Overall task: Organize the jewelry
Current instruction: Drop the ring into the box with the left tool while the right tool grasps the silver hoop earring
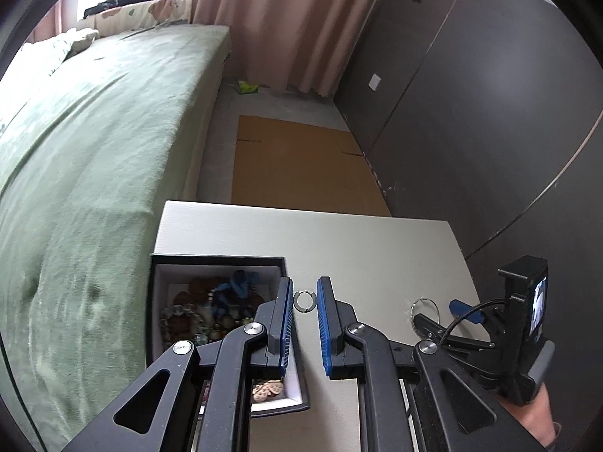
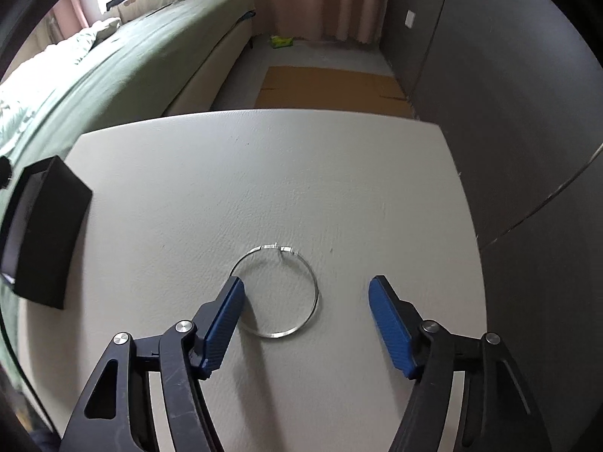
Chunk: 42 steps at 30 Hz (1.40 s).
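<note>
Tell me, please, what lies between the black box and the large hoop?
Bare table in the right wrist view; the left wrist view shows the left gripper holding a small ring there.

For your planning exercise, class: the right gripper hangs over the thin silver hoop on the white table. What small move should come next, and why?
Probably lower the right gripper slightly and close. The thin silver hoop lies flat on the white table, its left edge beside the left pad, the right pad standing clear.

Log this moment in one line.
left gripper: holds small ring | right gripper: open above large hoop | jewelry box: open
</note>
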{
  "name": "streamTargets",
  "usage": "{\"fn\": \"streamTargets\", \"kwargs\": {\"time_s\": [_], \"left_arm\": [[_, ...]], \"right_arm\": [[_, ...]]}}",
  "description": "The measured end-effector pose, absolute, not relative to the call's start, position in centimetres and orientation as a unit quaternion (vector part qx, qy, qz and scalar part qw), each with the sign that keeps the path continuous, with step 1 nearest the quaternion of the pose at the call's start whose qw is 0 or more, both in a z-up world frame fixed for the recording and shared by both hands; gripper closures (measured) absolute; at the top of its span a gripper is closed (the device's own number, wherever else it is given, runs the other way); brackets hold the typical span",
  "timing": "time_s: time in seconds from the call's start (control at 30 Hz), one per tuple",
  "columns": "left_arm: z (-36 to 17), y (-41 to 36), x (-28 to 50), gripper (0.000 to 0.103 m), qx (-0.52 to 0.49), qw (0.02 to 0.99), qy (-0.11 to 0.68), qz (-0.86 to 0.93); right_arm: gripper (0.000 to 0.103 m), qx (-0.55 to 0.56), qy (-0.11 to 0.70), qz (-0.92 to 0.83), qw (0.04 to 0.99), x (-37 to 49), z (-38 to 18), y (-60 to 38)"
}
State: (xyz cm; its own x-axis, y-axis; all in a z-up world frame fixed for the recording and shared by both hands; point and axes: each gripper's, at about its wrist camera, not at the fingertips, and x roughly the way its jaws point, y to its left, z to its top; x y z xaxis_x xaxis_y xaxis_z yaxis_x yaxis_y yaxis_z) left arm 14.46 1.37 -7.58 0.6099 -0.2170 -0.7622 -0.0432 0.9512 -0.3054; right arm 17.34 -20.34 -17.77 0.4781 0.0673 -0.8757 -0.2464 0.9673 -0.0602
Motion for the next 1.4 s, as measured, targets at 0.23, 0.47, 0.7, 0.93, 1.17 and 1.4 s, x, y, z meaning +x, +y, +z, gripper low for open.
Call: {"fn": "streamTargets", "kwargs": {"time_s": [0.23,0.47,0.7,0.93,1.17,1.4], "left_arm": [[-7.4,3.3,14.1,0.090,-0.161,0.884,0.436,-0.044],[-7.3,4.0,13.7,0.090,-0.166,0.885,0.434,-0.041],[-7.1,4.1,13.4,0.090,-0.162,0.886,0.434,-0.039],[-6.9,4.8,12.6,0.090,-0.155,0.886,0.436,-0.032],[-7.2,5.8,12.1,0.090,-0.161,0.879,0.448,-0.024],[-8.0,6.5,12.6,0.081,-0.181,0.866,0.467,-0.019]], "right_arm": [[0.039,-0.081,0.474,0.088,0.872,17.9,-17.3,-20.0],[0.068,-0.084,0.463,0.098,0.877,18.3,-16.8,-19.4],[0.098,-0.074,0.478,0.112,0.868,19.0,-16.6,-19.7],[0.099,0.015,0.495,0.141,0.857,19.0,-16.0,-21.2],[0.099,0.080,0.467,0.188,0.860,17.5,-13.2,-20.6],[0.099,0.122,0.438,0.232,0.860,15.7,-11.1,-18.5]]}}
